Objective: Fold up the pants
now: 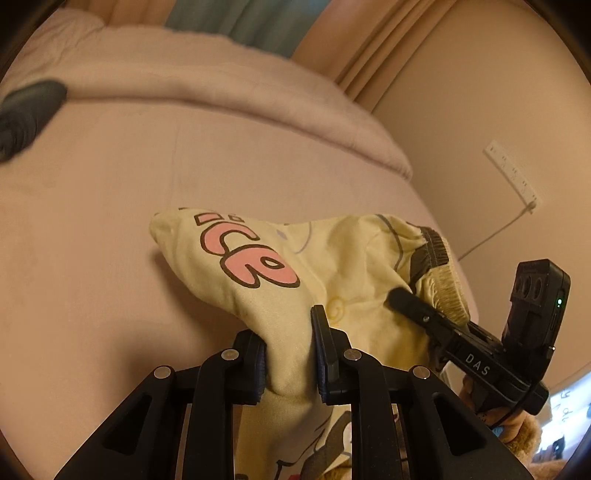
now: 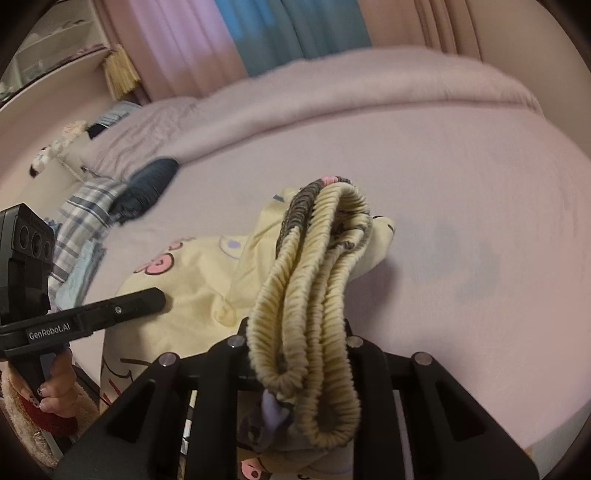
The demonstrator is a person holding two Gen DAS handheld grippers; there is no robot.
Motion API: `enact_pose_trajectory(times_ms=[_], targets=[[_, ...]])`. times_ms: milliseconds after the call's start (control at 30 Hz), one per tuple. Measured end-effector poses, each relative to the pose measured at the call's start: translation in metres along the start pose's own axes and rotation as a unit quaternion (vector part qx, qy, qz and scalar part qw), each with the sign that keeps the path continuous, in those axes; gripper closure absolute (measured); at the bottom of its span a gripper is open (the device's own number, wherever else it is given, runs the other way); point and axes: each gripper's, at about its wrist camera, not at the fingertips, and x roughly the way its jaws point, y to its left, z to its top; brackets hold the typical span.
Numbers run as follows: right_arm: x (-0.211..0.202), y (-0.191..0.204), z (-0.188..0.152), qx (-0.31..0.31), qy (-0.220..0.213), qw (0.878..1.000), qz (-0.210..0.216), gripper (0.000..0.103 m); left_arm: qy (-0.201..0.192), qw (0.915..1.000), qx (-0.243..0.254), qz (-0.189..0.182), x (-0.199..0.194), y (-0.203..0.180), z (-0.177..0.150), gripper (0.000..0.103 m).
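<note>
Pale yellow pants (image 1: 280, 280) with pink cartoon lettering lie bunched on a pink bed (image 1: 110, 184). My left gripper (image 1: 290, 363) is shut on a fold of the yellow cloth. The right gripper shows at the right of the left wrist view (image 1: 402, 299), at the ribbed waistband (image 1: 448, 295). In the right wrist view the pants (image 2: 199, 280) spread to the left, and my right gripper (image 2: 303, 350) is shut on the bunched waistband (image 2: 314, 295), held above the bed (image 2: 461, 221). The left gripper (image 2: 155, 299) reaches in from the left.
A dark blue garment (image 2: 147, 184) and plaid cloth (image 2: 85, 214) lie at the bed's far left. A folded duvet (image 2: 369, 85) lies across the back of the bed. A power strip (image 1: 513, 173) hangs on the wall. Curtains (image 2: 258, 33) hang behind.
</note>
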Motion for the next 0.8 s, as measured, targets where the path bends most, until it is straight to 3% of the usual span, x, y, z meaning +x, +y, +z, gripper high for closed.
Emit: enact_pose_trajectory(times_ms=[167,300,433,533,567,600,633,800], targets=[[0.002,0.004,0.043,-0.017,-0.042,0.999,0.005,0.083,-0.042,0.9989,0.006,0.022,-0.004,0.013,0.038,0.084],[0.031,0.003,0.063,-0.023,-0.045,0.999,0.006,0.082,-0.034,0.9978,-0.007,0.057,0.028,0.038,0.055,0.084],[0.090,-0.011,0.063,-0.005,0.007,1.000,0.002,0.082,0.014,0.9950,-0.027,0.095,0.080,0.072,0.064,0.084],[0.141,-0.024,0.047,0.010,0.075,0.997,-0.010,0.081,0.063,0.9903,-0.049,0.113,0.112,0.098,0.059,0.084],[0.153,-0.027,0.041,0.009,0.095,0.995,-0.021,0.080,0.077,0.9885,-0.054,0.118,0.119,0.106,0.054,0.082],[0.158,-0.030,0.037,0.007,0.106,0.994,-0.029,0.072,0.079,0.9875,-0.055,0.125,0.123,0.111,0.050,0.075],[0.163,-0.034,0.032,0.007,0.113,0.993,-0.038,0.065,0.077,0.9871,-0.056,0.129,0.124,0.113,0.048,0.069],[0.157,-0.042,0.024,0.018,0.094,0.995,-0.018,0.062,0.070,0.9882,-0.082,0.109,0.115,0.124,0.038,0.067]])
